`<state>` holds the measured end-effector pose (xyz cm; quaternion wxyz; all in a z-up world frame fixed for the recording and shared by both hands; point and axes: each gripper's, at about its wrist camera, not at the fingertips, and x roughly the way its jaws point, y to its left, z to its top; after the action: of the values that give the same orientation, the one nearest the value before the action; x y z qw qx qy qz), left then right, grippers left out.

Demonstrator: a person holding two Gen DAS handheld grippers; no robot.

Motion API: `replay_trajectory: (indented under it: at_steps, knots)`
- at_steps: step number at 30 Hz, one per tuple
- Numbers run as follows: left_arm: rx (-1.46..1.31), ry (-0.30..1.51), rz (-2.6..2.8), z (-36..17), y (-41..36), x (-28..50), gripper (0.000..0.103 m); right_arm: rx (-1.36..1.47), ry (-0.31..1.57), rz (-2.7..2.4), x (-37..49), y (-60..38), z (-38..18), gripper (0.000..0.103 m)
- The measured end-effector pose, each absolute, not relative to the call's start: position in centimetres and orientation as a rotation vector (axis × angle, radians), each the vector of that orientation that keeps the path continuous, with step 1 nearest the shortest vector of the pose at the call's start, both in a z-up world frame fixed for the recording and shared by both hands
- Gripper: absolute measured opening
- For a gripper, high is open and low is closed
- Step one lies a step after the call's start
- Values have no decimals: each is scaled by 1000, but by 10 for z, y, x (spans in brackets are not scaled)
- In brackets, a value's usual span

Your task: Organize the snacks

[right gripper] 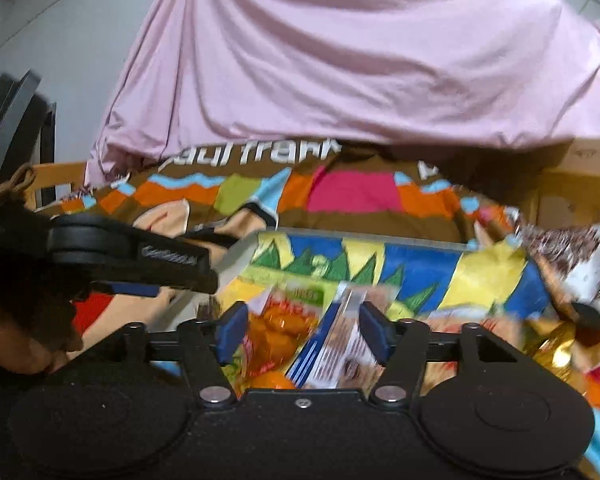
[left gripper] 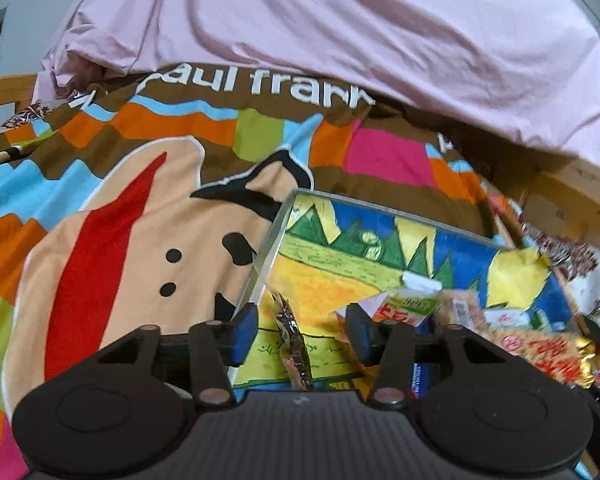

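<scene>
Bright patterned bedding point(left gripper: 140, 208) under a pink sheet point(left gripper: 340, 32) carries a clear tray point(left gripper: 272, 236) heaped with snack packets point(left gripper: 540, 352). Left tongs point(left gripper: 302, 330) stand released around a dark wrapper point(left gripper: 294, 340); right tongs point(right gripper: 302, 330) released over a blue-and-white packet point(right gripper: 340, 344), orange packet point(right gripper: 276, 328) left.

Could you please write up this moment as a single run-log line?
left gripper: open, dark snack packet loose between pads | right gripper: open over snack packets | clear bin: holds snacks
</scene>
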<state>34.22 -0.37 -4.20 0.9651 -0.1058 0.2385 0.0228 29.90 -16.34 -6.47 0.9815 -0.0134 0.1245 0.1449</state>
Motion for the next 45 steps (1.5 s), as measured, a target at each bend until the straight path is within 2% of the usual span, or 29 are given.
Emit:
replay_trajectory:
  at_steps: [4, 5, 8, 12, 23, 45]
  knots:
    - [-240, 436, 41, -24, 5, 324, 66, -18, 218, 266, 285, -174, -42, 89]
    - [-244, 422, 42, -19, 6, 319, 72, -17, 206, 258, 281, -177, -35, 94]
    - [-249, 383, 52, -1, 8, 300, 85, -15, 171, 253, 265, -184, -15, 101]
    - [-236, 324, 63, 21, 6, 268, 102, -17, 125, 241, 237, -195, 10, 102]
    - [-204, 253, 74, 51, -11, 173, 102, 44, 93, 195, 156, -234, 45, 102]
    - [-166, 220, 124, 43, -13, 37, 103, 22, 121, 174, 44, -245, 36, 102]
